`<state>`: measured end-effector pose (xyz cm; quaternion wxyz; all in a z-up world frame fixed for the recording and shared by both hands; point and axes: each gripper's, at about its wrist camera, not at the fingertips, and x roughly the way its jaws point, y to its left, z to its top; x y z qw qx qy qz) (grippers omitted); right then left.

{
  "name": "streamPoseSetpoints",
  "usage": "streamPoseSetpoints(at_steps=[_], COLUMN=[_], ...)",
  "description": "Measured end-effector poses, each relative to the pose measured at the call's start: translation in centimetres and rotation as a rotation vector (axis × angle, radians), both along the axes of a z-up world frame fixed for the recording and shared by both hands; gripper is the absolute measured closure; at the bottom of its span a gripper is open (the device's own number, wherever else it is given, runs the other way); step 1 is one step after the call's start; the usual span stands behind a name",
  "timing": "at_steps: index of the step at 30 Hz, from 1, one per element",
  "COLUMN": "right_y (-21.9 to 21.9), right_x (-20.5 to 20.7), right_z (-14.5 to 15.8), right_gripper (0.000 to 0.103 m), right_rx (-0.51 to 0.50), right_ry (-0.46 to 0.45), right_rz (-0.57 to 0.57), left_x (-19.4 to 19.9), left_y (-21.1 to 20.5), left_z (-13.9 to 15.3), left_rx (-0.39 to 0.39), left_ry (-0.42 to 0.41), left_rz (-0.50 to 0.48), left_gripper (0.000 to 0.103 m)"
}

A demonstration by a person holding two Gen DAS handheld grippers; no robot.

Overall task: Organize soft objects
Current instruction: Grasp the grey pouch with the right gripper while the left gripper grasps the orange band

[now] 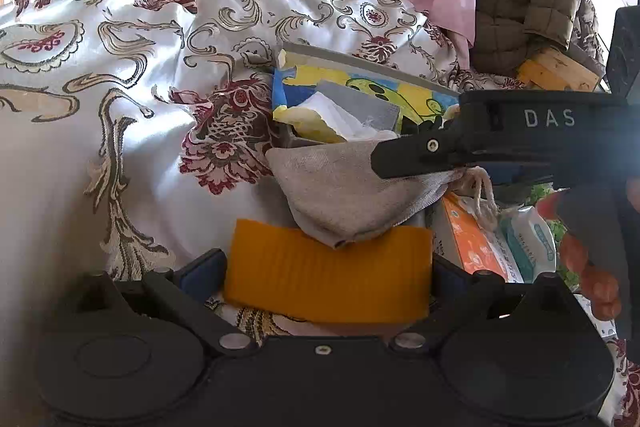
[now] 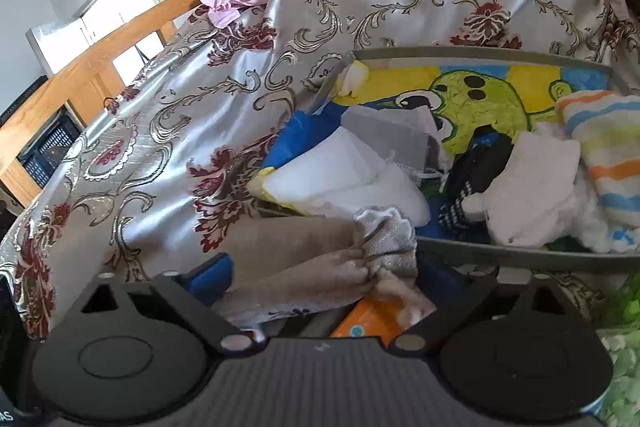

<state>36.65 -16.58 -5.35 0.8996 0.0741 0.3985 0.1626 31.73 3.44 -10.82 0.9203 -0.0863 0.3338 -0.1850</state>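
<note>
Grey-beige drawstring pouch point(image 2: 304, 259) sits at the near rim of the grey bin point(image 2: 480, 54), draped over that edge, puckered neck toward the bin's inside. Right gripper point(image 2: 324, 279) straddles it: jaws near full width, blue pads either side of the cloth, no squeeze visible, so not gripped. In the left view one right finger point(image 1: 416, 153) lies across the pouch's top.

Left gripper point(image 1: 328, 271) is clamped on an orange block point(image 1: 328, 279), pads against both its ends; the pouch's lower corner hangs just in front of the block.

Bin holds a cartoon-print cloth point(image 2: 480, 99) along its far wall, white and grey pieces at the left end, striped towel point(image 2: 608, 147) at the right end. Bin rests on a patterned satin bedspread point(image 2: 200, 107). Orange tissue pack point(image 1: 472, 243) is beside the bin's near right corner.
</note>
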Motion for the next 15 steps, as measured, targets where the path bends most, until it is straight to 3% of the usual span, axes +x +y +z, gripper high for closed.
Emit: streamPoseSetpoints(at_steps=[6, 11, 15], right_y=[-0.5, -0.6, -1.0], right_x=[-0.2, -0.4, -0.7], right_z=[0.1, 0.3, 0.7], right_gripper=[0.02, 0.026, 0.033], right_rx=[0.014, 0.005, 0.035], right_ry=[-0.003, -0.003, 0.002], right_rz=[-0.026, -0.032, -0.044], left_x=[0.0, -0.1, -0.2], left_y=[0.2, 0.2, -0.3], left_z=[0.0, 0.4, 1.3], left_rx=[-0.009, -0.021, 0.014], left_ry=[-0.006, -0.009, 0.004], left_rz=[0.0, -0.002, 0.016], left_gripper=[0.003, 0.014, 0.025])
